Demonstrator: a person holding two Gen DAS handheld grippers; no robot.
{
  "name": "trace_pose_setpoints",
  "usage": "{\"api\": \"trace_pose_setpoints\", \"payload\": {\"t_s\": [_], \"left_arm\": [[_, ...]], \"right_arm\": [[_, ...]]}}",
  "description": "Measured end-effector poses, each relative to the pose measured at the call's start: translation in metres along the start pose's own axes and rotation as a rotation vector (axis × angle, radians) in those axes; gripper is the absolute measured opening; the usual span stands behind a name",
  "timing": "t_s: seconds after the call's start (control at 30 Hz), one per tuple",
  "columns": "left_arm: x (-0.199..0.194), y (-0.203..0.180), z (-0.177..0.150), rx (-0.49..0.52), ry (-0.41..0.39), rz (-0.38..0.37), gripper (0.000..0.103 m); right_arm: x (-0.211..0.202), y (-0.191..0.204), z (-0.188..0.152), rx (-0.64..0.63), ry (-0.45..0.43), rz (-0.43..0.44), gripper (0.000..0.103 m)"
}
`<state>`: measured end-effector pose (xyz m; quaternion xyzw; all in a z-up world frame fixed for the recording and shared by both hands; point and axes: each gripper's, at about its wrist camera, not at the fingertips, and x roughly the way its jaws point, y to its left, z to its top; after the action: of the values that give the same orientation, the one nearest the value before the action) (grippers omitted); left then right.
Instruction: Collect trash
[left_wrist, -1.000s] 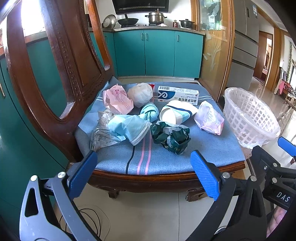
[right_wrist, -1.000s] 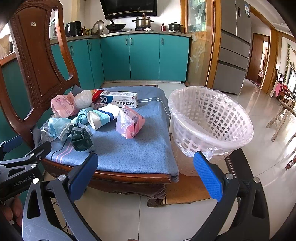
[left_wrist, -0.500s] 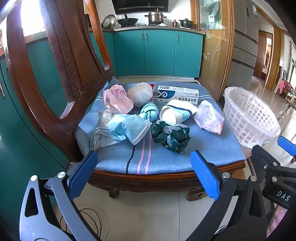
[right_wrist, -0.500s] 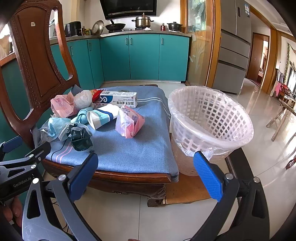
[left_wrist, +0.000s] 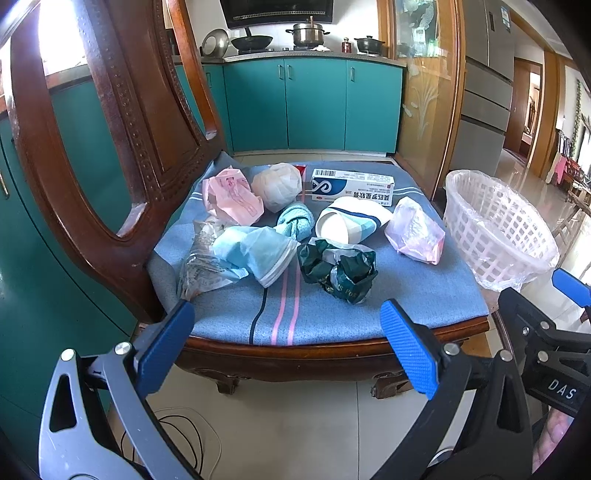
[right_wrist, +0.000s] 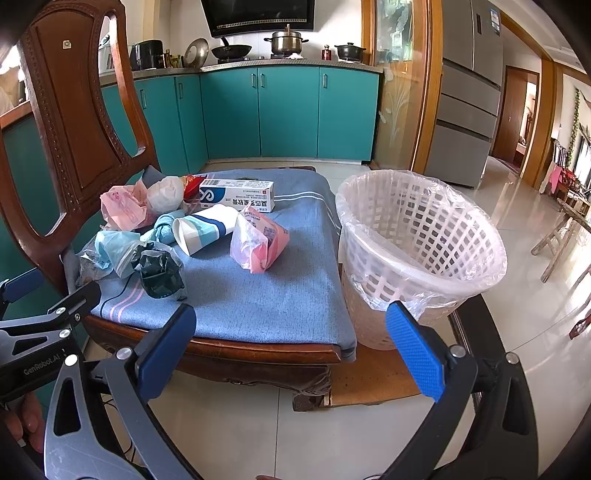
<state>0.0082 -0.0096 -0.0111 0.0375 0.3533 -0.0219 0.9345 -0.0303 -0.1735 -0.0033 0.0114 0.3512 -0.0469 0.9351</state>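
Crumpled trash lies heaped on the chair's blue cushion: a dark green wrapper, pink bag, striped paper cup and ointment box. The lined white basket stands just beside the chair. Left tool and right tool both gape, released, holding nothing.

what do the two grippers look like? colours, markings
Both match: grey metal finger arms with triangular cutouts and silver bolts, tipped with textured blue pads. The left gripper body reads "GenRobot.AI" in the right wrist view; the right gripper body shows "DAS" in the left wrist view. No sleeves visible.
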Motion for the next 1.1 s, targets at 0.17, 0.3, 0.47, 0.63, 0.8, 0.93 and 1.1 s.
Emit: {"api": "trace_pose_setpoints", "payload": {"t_s": [0.17,0.3,0.47,0.63,0.8,0.93,1.1], "left_arm": [[0.0012,-0.0013,0.0002,0.008,0.003,-0.003,0.100],[0.0022,-0.0015,0.0001,0.013,0.007,-0.005,0.100],[0.0022,-0.0023,-0.0008,0.019,0.009,-0.005,0.100],[0.0018,-0.0034,-0.0014,0.019,0.009,-0.004,0.100],[0.0018,-0.0032,-0.0014,0.020,0.009,-0.005,0.100],[0.0023,-0.0034,-0.0015,0.021,0.010,-0.007,0.100],[0.0023,-0.0035,-0.0015,0.022,0.010,-0.007,0.100]], "right_arm": [[0.0004,-0.0014,-0.0001,0.005,0.003,0.000,0.100],[0.0002,-0.0023,0.0003,0.008,0.003,0.000,0.100],[0.0004,-0.0031,0.0003,0.008,0.005,0.000,0.100],[0.0008,-0.0036,0.0002,0.009,0.008,0.001,0.100],[0.0014,-0.0039,-0.0003,0.012,0.012,0.003,0.100],[0.0018,-0.0042,-0.0013,0.010,0.011,0.001,0.100],[0.0022,-0.0041,-0.0018,0.019,0.007,0.004,0.100]]}}
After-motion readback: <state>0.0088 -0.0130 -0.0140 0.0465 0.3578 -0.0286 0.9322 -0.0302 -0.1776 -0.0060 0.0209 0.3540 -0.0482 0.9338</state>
